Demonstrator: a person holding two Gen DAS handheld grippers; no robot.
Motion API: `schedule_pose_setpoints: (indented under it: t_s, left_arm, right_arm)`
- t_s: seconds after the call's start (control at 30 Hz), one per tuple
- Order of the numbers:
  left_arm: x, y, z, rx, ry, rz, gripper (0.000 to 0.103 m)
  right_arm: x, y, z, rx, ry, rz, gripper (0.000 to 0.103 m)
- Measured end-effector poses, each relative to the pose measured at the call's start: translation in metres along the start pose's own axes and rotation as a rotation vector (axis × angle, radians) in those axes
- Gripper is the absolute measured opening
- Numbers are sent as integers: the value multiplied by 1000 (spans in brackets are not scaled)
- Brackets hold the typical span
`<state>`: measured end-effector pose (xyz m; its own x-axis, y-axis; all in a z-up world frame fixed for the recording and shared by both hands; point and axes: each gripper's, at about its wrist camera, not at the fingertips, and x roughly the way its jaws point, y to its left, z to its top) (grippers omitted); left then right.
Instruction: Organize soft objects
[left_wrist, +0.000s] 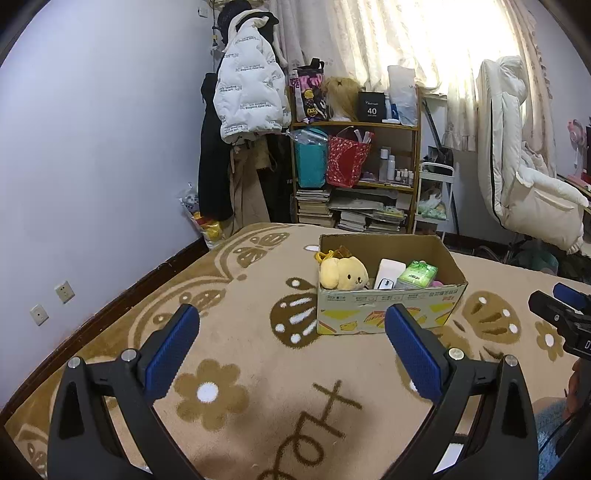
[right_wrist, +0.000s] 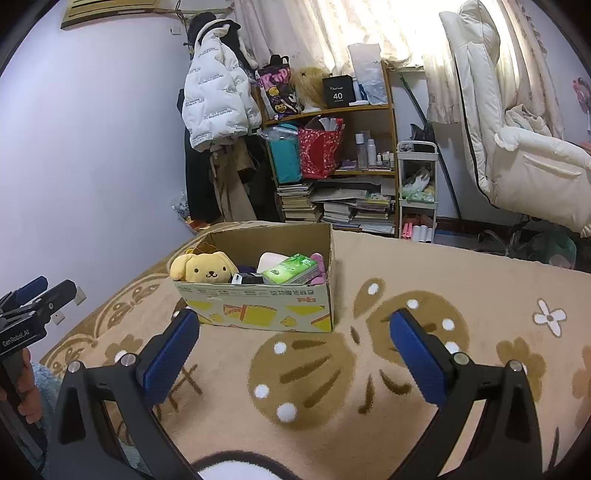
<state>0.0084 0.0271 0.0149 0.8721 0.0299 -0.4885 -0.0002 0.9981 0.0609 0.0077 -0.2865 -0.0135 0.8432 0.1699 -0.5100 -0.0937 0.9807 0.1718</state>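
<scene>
Yellow plush dog (left_wrist: 345, 272) (right_wrist: 205, 269) at left end of open cardboard box (left_wrist: 388, 310) (right_wrist: 266, 308), beside green tissue pack (left_wrist: 417, 275) (right_wrist: 291, 268), white case (left_wrist: 388, 273) and pink item (right_wrist: 318, 263); box upright on beige patterned blanket (left_wrist: 258, 350) (right_wrist: 461, 266), toward its far edge. Left gripper (left_wrist: 291, 345) and right gripper (right_wrist: 295, 349) both spread wide, empty, above blanket near box. Behind: bookshelf (left_wrist: 354, 162) (right_wrist: 332, 158), white jacket (left_wrist: 251, 85) (right_wrist: 216, 94).

A bed (left_wrist: 258, 369) with a tan blanket patterned in brown flowers fills the lower frame. An open cardboard box (left_wrist: 384, 314) sits directly on it, right of centre.
</scene>
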Motion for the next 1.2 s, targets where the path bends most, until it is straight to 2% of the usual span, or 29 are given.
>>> schedule_pose_setpoints:
  t_s: [0.6,0.9,1.2]
  left_arm:
    - [7,2,-3,-12,10,20,100]
    - [6,-2,-4,-6,16,43,100]
    - [6,-6,-5,13,27,30,100]
  right_arm:
    - [3,15,-4,-87,24,4,103]
    - [3,15,-3,-82,24,3,103]
    - [4,15,-4,-75,27,0,103]
